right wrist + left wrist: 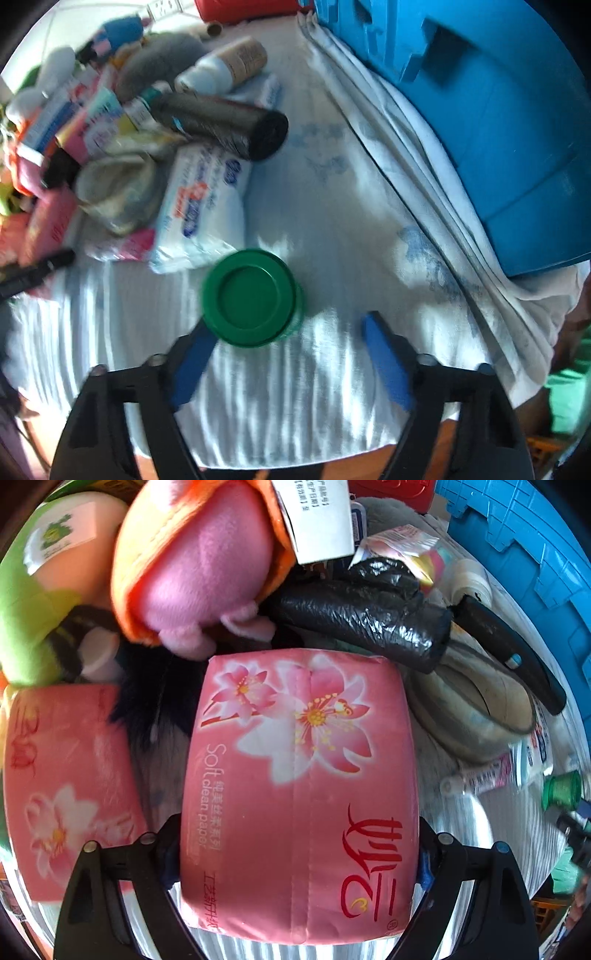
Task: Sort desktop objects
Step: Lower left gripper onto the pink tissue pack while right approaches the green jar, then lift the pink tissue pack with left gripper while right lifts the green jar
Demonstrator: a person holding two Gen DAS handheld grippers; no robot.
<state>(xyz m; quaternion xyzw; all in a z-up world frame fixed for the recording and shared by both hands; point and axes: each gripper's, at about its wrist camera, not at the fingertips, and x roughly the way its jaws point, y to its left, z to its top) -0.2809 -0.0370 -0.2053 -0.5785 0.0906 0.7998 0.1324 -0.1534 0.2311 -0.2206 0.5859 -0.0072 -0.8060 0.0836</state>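
Sorting is mid-pick: a pink tissue pack (299, 794) is gripped by the left tool (295, 853), while the half-open, empty right tool (291, 354), its left pad touching a green-lidded jar (251, 297), must be centred before closing.

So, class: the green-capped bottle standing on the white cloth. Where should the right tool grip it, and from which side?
Grip the green-capped bottle across the sides of its round cap, coming down from above. It stands upright, so the cap faces the right tool, whose pads already flank it. The left pad sits close against the cap; the other stands well clear, so centre first.
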